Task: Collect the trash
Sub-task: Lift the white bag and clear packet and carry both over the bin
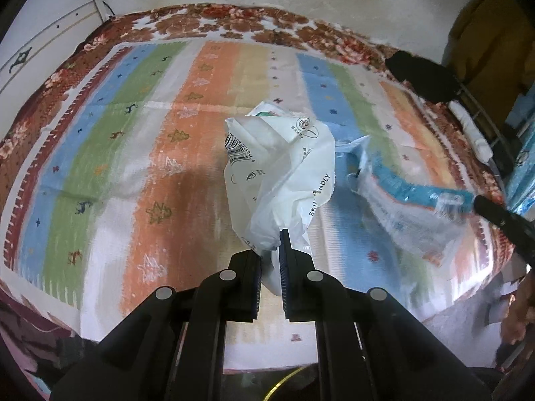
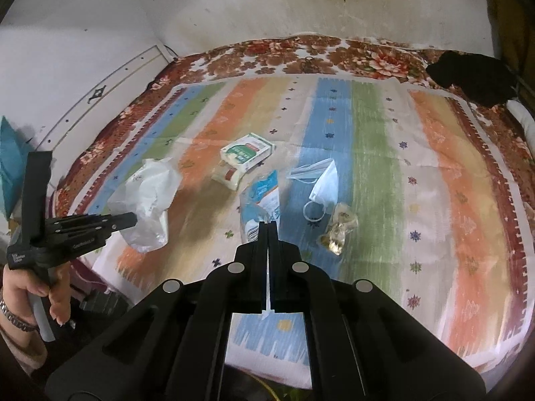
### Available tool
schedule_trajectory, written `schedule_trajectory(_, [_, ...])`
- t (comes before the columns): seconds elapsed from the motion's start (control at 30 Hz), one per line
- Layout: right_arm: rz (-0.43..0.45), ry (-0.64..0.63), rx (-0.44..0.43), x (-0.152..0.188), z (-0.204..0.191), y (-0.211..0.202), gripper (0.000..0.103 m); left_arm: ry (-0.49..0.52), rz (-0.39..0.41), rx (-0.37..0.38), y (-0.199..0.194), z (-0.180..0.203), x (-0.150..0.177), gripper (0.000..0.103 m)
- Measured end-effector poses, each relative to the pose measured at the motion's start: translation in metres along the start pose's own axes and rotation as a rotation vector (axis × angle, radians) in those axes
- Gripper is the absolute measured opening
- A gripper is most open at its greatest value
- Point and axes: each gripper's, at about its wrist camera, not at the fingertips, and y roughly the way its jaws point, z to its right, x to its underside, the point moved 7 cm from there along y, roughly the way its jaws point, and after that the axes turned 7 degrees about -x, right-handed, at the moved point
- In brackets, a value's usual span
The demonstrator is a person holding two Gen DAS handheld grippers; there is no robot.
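Left wrist: left gripper (image 1: 270,250) nearly closed, pinching white plastic bag (image 1: 279,173), which hides most of the trash behind it. Right gripper (image 1: 481,205) cut off at frame edge, holding blue-white wrapper (image 1: 404,197), blurred.

Right wrist: right gripper (image 2: 268,230) fully closed on the wrapper (image 2: 262,200). Loose on striped cloth (image 2: 374,153): tissue pack (image 2: 247,152), face mask (image 2: 322,177), crumpled clear wrapper (image 2: 339,229). Floral bedspread (image 2: 287,56) beneath, stained wall (image 2: 334,3) behind.

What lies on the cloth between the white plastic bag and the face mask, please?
In the right wrist view, a green-and-white packet and a blue-and-white wrapper lie between the bag and the mask.
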Motion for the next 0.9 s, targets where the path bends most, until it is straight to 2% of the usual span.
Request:
schedule_trajectory(0.37, [0.045, -0.002, 0.022, 0.021, -0.015, -0.036, 0.0, 0.006, 0.039, 0.093, -0.04, 0.022, 0.026, 0.009])
schedule_trajectory(0.7, [0.082, -0.001, 0.006, 0.045, -0.024, -0.068, 0.0, 0.028, 0.06, 0.158, -0.069, 0.04, 0.054, 0.009])
schedule_trajectory(0.9, [0.108, 0.009, -0.004, 0.063, -0.029, -0.087, 0.0, 0.057, 0.078, 0.167, -0.079, 0.046, 0.072, 0.009])
